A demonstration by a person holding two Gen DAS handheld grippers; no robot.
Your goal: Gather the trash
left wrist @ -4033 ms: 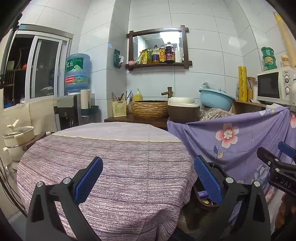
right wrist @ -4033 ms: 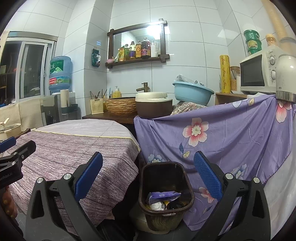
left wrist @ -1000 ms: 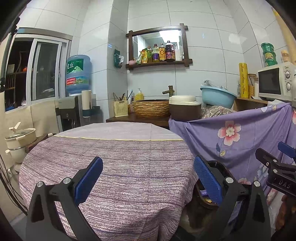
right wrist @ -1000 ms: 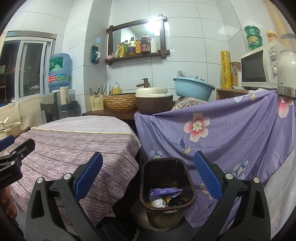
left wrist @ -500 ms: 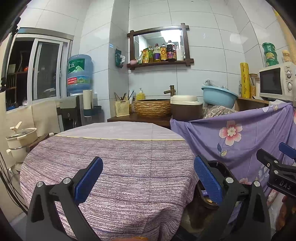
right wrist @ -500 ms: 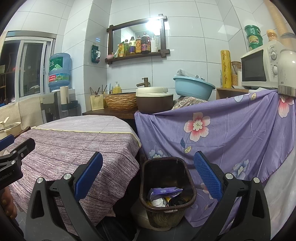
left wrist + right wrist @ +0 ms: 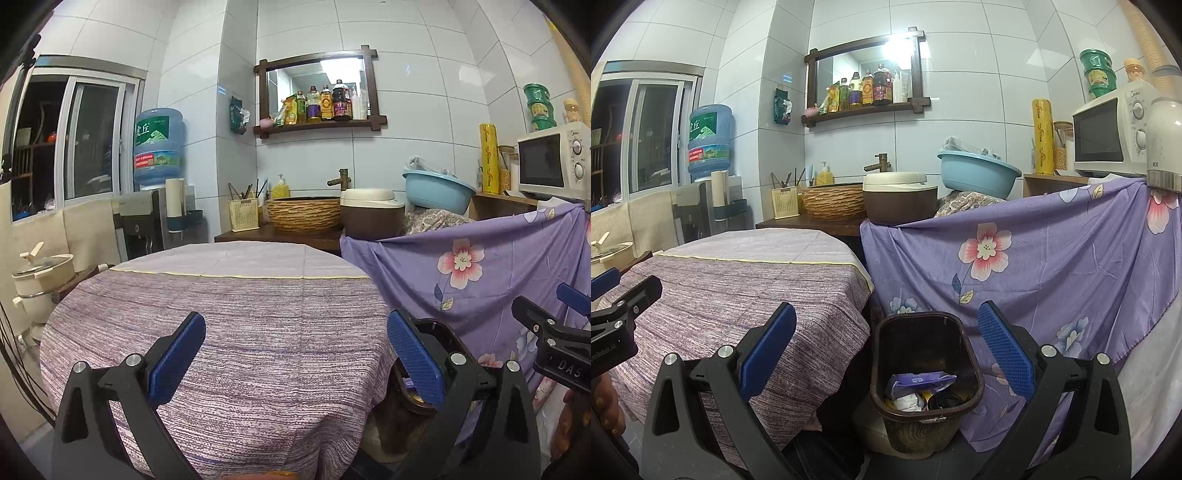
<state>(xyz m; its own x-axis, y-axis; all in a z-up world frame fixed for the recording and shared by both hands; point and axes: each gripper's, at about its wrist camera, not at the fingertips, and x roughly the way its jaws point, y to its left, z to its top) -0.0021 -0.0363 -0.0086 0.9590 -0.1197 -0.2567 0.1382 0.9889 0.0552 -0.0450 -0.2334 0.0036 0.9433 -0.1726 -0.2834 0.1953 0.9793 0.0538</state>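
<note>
Right wrist cam's showing my right gripper (image 7: 886, 339) gaping wide over the trash bin (image 7: 925, 398) – left gripper (image 7: 295, 354) hanging apart too, over the table (image 7: 229, 317) edge.

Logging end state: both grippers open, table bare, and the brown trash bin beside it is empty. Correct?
Not quite. The brown trash bin is not empty: the right wrist view shows a purple wrapper and crumpled white paper inside. The rest holds: the left gripper and right gripper are open, and the table shows only its purple cloth.
</note>
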